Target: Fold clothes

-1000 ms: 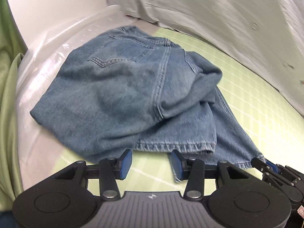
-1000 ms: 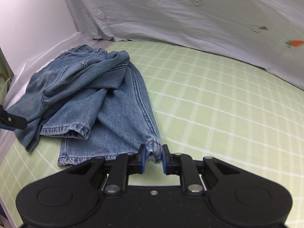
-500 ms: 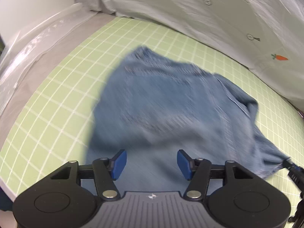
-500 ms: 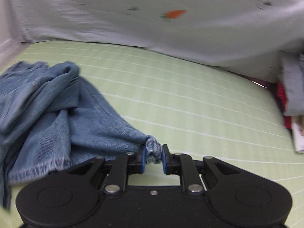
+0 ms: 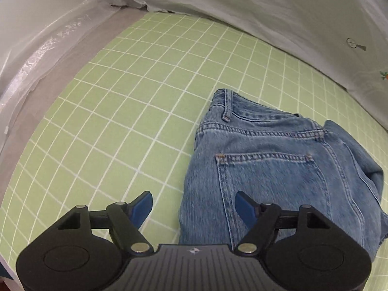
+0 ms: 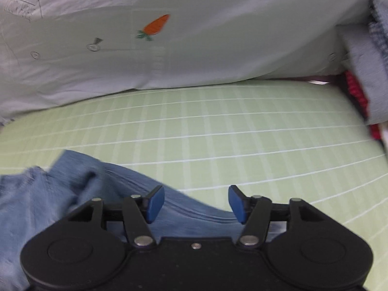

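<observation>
A pair of blue jeans (image 5: 274, 167) lies crumpled on the green grid mat (image 5: 135, 101), back pocket and waistband facing up. My left gripper (image 5: 194, 207) hovers over the jeans' left edge, its jaws opening, with denim below the gap but nothing pinched. In the right wrist view the jeans (image 6: 80, 194) lie bunched at the lower left. My right gripper (image 6: 196, 202) is above a flat stretch of the denim, its jaws opening, and the blue pads touch no cloth.
A pale light-green shirt (image 6: 169, 48) with a carrot motif and buttons lies along the mat's far edge. Stacked clothes, red and grey (image 6: 363, 92), sit at the right. Clear plastic sheeting (image 5: 48, 46) borders the mat on the left.
The right gripper dragged the jeans' hem rightward across the mat, then let it go and opened. The left gripper widened and shifted; the jeans now lie toward the mat's middle.
</observation>
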The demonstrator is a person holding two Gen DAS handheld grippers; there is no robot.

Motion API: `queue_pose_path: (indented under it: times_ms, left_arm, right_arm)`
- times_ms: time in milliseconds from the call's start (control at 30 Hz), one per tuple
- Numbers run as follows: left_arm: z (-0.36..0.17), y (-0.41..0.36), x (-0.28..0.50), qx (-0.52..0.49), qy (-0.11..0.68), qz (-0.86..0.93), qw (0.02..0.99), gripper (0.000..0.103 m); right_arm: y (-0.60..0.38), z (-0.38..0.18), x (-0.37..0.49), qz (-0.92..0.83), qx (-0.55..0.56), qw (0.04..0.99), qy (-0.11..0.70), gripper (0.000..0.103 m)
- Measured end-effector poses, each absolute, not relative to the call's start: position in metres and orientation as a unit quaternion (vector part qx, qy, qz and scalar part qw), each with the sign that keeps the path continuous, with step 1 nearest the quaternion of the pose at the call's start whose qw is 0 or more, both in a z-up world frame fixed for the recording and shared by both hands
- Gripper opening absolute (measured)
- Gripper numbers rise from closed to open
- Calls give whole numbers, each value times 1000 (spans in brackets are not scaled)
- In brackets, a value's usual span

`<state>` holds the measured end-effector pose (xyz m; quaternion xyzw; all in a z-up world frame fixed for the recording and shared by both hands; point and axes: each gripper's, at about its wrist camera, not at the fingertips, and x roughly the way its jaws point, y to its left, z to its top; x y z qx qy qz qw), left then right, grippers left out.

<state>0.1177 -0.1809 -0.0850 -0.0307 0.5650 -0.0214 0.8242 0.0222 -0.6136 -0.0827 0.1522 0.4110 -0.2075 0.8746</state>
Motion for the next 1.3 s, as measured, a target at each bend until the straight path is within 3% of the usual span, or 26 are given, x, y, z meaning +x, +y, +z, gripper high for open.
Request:
queue_pose_path:
  times_ms: [233,400,433,467,500,600,633,667,1000,1200,1300]
  left_arm:
    - [-112,-203,169,-64,588,-44,805,76]
    - [-118,-210,190,-88,582,-70,805,73]
    - [-118,-211,193,-93,580,-75,806,69]
    - [-117,-212,196,-99,578,-82,806,57]
    - [-116,-214,197,-104,578,-87,805,54]
    - [-112,-215,197,-116,572,-89,807,30]
    - [-109,-216,196,-121,568,-88,810,22]
    - [-105,-215,195,-126,561,-85,814,20]
    - [-44,-160,188,-139,462,1,876,13]
    - [-25,-117,177,-141,433,87,886,11]
    - [-34,-101,162,-151,450,106,874,11]
  right_arm:
    - [-600,-87,76,-156,220,876,401,73]
    - [-589,-104,111,-100,225,861,445,74]
    - [-586,-108,115,-88,227,857,454,74]
    - [-584,-111,118,-79,229,854,461,74]
    - [-581,-113,119,-74,228,852,465,71]
    - [-578,-113,114,-72,219,856,462,22]
    - [-578,-112,111,-73,216,859,458,11]
    - [-579,-108,107,-81,209,866,448,8]
    - [-635,-23,54,-228,146,911,312,3]
    - [-668,38,21,-388,28,898,208,0]
    - [-704,51,1,-398,78,891,206,0]
